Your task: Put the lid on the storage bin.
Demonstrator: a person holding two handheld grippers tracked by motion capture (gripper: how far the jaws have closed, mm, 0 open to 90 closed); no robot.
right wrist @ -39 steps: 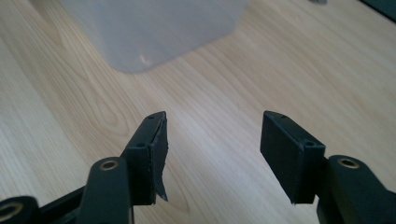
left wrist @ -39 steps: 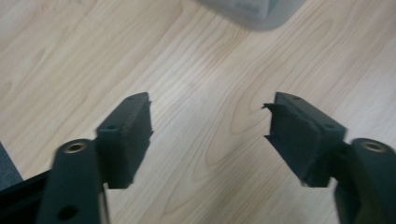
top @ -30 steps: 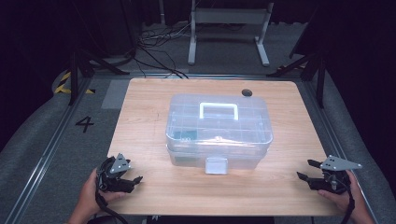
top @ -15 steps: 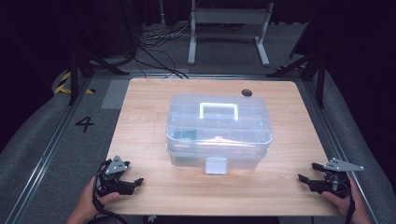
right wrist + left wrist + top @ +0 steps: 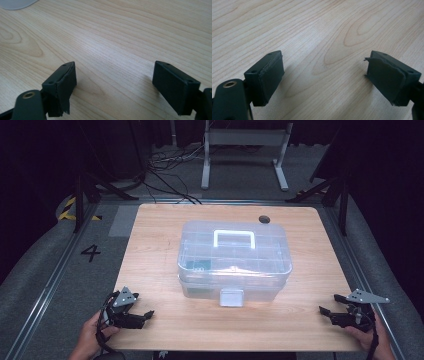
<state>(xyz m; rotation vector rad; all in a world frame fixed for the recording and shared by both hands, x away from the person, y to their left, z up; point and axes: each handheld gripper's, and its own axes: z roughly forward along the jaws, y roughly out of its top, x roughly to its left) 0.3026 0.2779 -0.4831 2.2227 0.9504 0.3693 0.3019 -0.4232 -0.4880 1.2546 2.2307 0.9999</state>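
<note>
Centrally on the wooden table point(image 5: 155, 240) sat a clear plastic box point(image 5: 234, 260), well apart from the left gripper point(image 5: 145, 315) and right gripper point(image 5: 325, 314) at the near corners, both spread wide and empty, their jaws having just been opening.

Round my wooden table point(image 5: 165, 235)

A small black round thing point(image 5: 264, 219) sits near the far edge. On the grey floor to my left is a painted number 4 point(image 5: 91, 252); beyond, a white metal stand point(image 5: 243, 140) and loose black cables point(image 5: 167, 165).
</note>
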